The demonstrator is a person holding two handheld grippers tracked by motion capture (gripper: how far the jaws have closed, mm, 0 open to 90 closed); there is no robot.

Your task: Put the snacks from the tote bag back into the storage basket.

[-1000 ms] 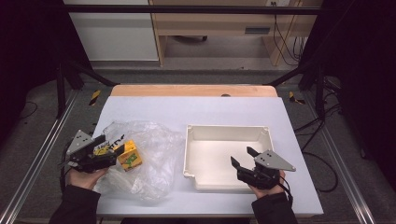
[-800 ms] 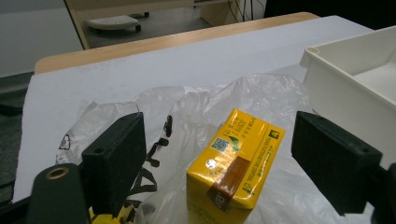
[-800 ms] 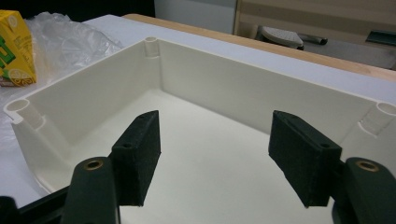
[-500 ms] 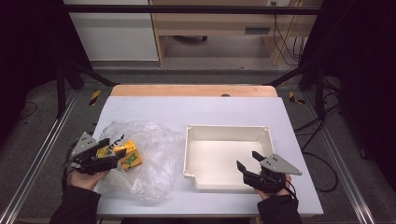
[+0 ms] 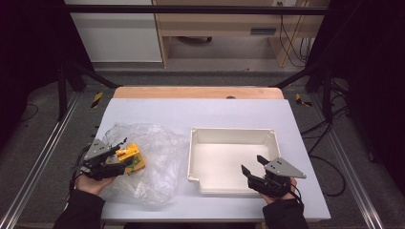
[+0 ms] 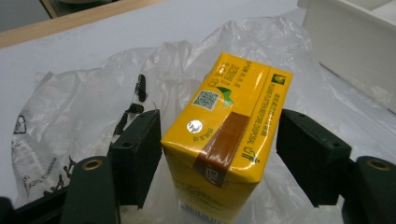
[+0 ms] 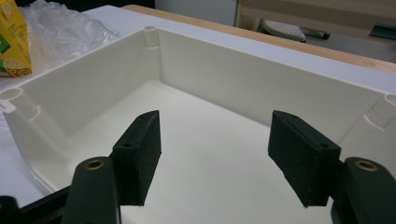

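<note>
here, two grippers work at one table. the left gripper (image 6: 217, 154) has just been closing its jaws around one yellow carton (image 6: 229, 140) lying on one clear plastic bag (image 5: 157, 162); one pad seems to touch, a gap shows at the other. the right gripper (image 7: 215, 154), jaws apart and empty, hovers over one white tray (image 7: 261, 79). the carton's base is cut off.

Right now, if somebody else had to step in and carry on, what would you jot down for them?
Left gripper: jaws have just been closing around the yellow carton; the left pad looks about touching, a gap remains at the right pad, so no grip yet.
Right gripper: open, holding nothing, hovering over the white tray.
The carton lies on the clear plastic bag, left of the tray.
Done: the carton is lined up between the jaws.
Left: probably grip it and move it to the tray.
</note>
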